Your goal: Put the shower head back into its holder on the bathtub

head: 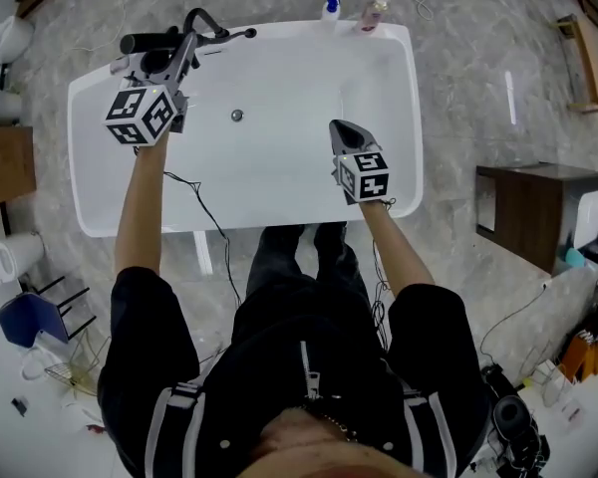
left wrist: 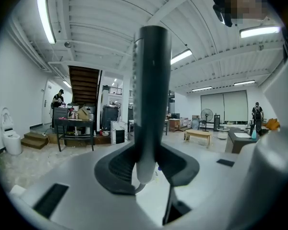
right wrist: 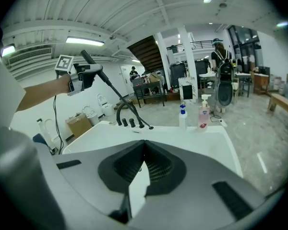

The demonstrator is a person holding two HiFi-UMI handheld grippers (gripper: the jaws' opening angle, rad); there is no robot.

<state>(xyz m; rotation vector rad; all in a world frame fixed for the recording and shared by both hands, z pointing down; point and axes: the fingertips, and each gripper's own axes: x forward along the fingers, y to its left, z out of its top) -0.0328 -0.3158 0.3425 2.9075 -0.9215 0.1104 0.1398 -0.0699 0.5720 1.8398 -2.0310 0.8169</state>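
Head view: grey marble floor, with the white bathtub point(head: 279, 182) across the upper frame. At the tub's upper left corner my left gripper point(head: 186, 48) carries the dark shower head point(head: 145, 43). Left gripper view: the jaws clamp its handle, upright at centre. Right gripper view: my right gripper point(right wrist: 144, 147) has its jaws pressed together and empty. It faces the tub, with black fittings point(right wrist: 129, 122) left of centre.
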